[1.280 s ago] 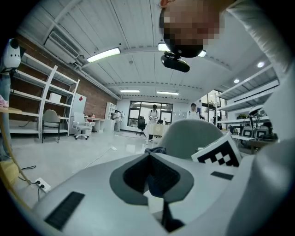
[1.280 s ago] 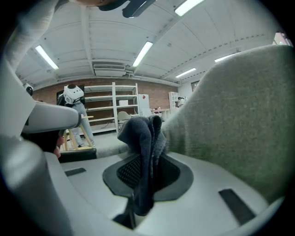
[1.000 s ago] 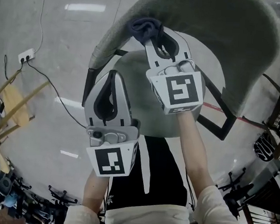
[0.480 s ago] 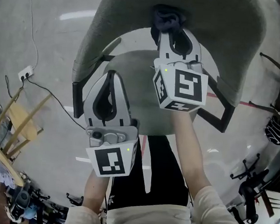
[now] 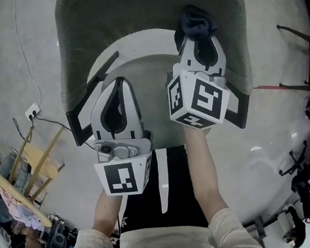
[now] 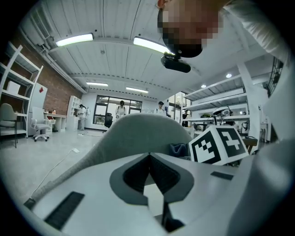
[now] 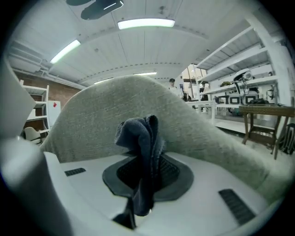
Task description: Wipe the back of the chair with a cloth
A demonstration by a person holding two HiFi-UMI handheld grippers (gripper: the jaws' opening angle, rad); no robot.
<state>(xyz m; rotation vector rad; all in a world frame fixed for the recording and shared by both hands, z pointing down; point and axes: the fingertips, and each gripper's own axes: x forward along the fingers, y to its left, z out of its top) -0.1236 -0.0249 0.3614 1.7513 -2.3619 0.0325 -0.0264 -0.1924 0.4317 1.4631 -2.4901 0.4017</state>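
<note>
- My right gripper (image 5: 197,37) has its jaws pinching the dark cloth (image 5: 195,19), bunched up against the grey chair back (image 5: 126,21).
- My left gripper (image 5: 119,85) hangs below it, jaws pressed together on nothing.

A pale, glossy floor (image 5: 283,132) carries the grey chair (image 5: 127,10) — also a white power strip (image 5: 32,112) with trailing cables, and a wooden stool (image 5: 33,161) at the left.

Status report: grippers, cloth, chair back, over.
Right gripper shut on dark blue bunched cloth, pressed to or just off the grey fabric chair back. Left gripper shut, empty, short of the chair. Nothing in the way.
</note>
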